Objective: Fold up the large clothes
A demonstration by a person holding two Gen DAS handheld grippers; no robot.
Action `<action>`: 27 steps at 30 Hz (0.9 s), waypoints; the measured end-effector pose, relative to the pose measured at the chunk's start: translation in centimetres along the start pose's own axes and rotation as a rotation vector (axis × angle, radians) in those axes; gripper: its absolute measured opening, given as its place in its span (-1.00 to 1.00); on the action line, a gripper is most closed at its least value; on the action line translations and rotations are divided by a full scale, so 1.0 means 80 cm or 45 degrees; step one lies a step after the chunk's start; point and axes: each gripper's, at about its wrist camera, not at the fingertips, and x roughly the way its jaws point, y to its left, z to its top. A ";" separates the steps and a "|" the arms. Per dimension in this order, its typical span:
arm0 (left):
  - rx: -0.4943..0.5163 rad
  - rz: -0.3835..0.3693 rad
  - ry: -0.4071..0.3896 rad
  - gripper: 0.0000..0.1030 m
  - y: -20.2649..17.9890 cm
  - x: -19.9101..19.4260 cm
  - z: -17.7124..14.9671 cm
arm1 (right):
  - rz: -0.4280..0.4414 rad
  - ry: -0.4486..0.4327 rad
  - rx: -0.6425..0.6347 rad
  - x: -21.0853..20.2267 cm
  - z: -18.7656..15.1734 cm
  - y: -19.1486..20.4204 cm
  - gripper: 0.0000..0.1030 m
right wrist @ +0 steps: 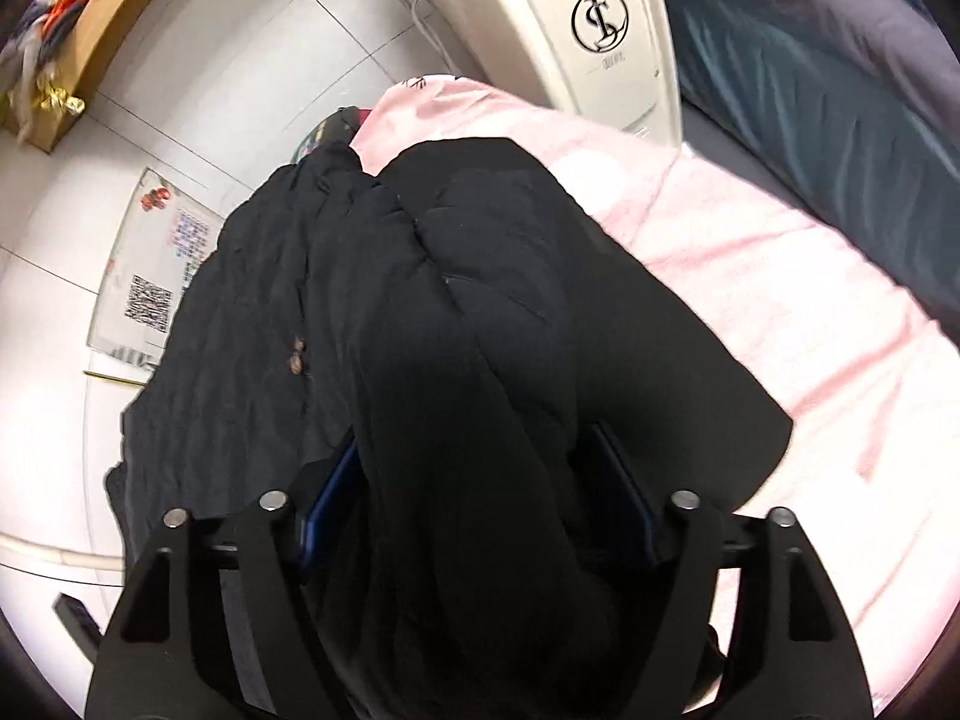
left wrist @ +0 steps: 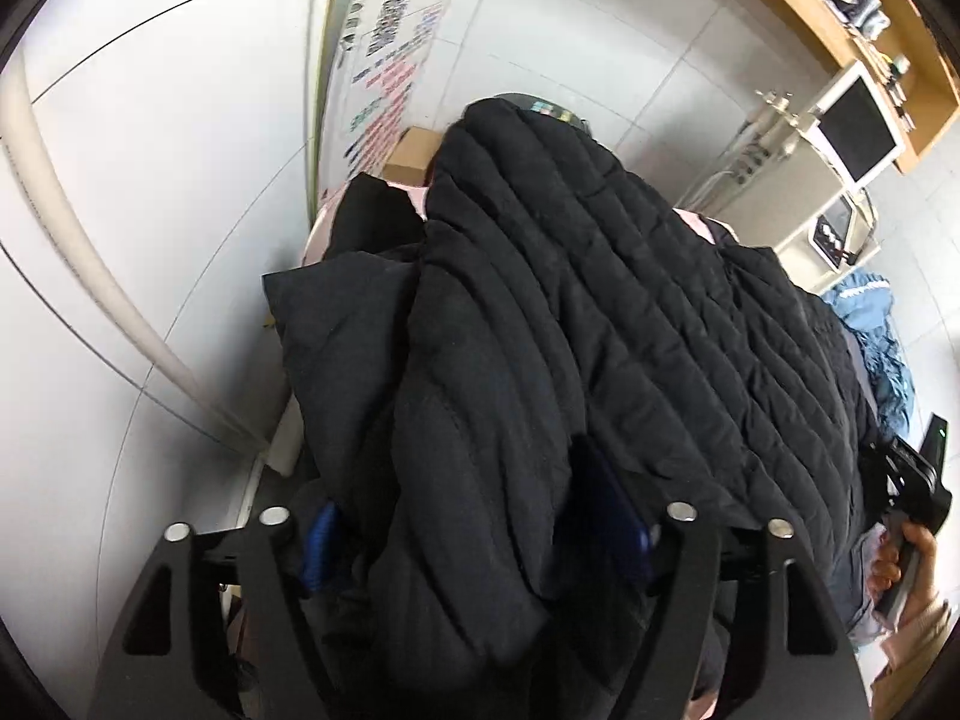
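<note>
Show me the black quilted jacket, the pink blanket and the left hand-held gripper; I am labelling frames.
black quilted jacket (left wrist: 570, 300): left wrist view, stitched back panel.
pink blanket (right wrist: 750, 276): right wrist view, bare stretch right of the jacket.
left hand-held gripper (left wrist: 480, 534): left wrist view, midway between its blue-padded fingertips.

Matt quilted cloth jacket (left wrist: 600, 324)

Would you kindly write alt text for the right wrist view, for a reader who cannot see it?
The right gripper clamps a thick bunch of a black padded quilted jacket between its blue-padded fingers. The jacket lies over a pink fleece blanket, with white floor tiles to the left and a cream machine bearing a round black logo behind.
</note>
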 end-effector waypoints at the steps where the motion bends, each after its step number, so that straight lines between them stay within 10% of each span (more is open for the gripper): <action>1: -0.008 0.029 -0.002 0.57 -0.001 -0.001 0.002 | -0.010 0.000 0.003 0.004 0.004 0.008 0.50; 16: 0.183 0.507 -0.240 0.88 -0.032 -0.079 0.011 | -0.371 -0.110 -0.376 -0.089 -0.058 0.059 0.74; 20: 0.207 0.477 -0.315 0.88 -0.062 -0.115 0.010 | -0.364 -0.128 -0.483 -0.118 -0.088 0.094 0.75; 27: 0.410 0.309 -0.142 0.88 -0.146 -0.120 -0.031 | -0.335 -0.099 -0.681 -0.141 -0.158 0.153 0.84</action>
